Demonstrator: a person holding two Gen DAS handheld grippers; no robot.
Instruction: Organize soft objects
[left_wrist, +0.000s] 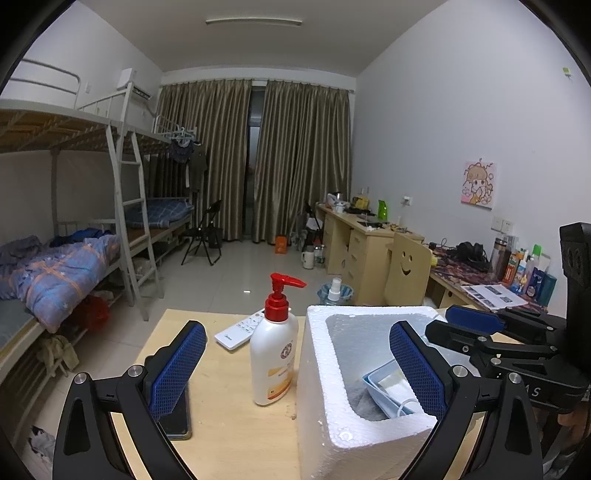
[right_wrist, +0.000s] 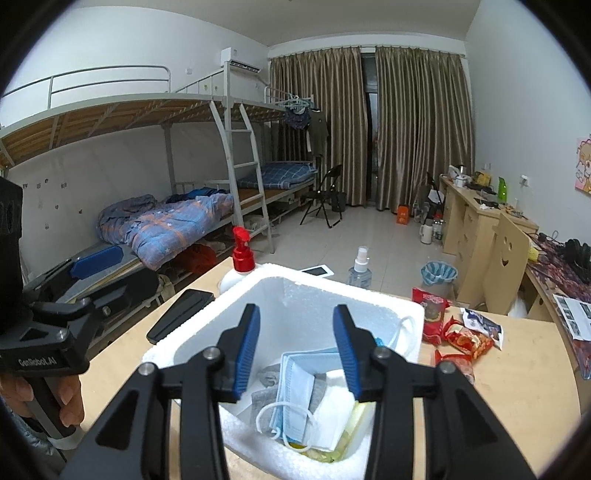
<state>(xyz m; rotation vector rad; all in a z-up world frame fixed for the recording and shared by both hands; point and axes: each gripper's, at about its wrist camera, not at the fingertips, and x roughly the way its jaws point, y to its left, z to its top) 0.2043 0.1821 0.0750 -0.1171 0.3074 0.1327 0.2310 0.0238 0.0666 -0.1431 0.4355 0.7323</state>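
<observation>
Your right gripper (right_wrist: 296, 347) hangs over the foam box (right_wrist: 413, 314), jaws parted, nothing between them. The blue face mask (right_wrist: 295, 391) lies inside on a grey cloth (right_wrist: 271, 376) (6 o'clock of the pads). Your left gripper (left_wrist: 297, 363) gapes wide, empty, straddling the lotion bottle (left_wrist: 273, 354).

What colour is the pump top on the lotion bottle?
Red: the pump top sits on the white lotion bottle, clearest in the left wrist view.

Wooden table (right_wrist: 517, 387) bears foam box (right_wrist: 388, 295), perhaps phone (right_wrist: 181, 314).
</observation>
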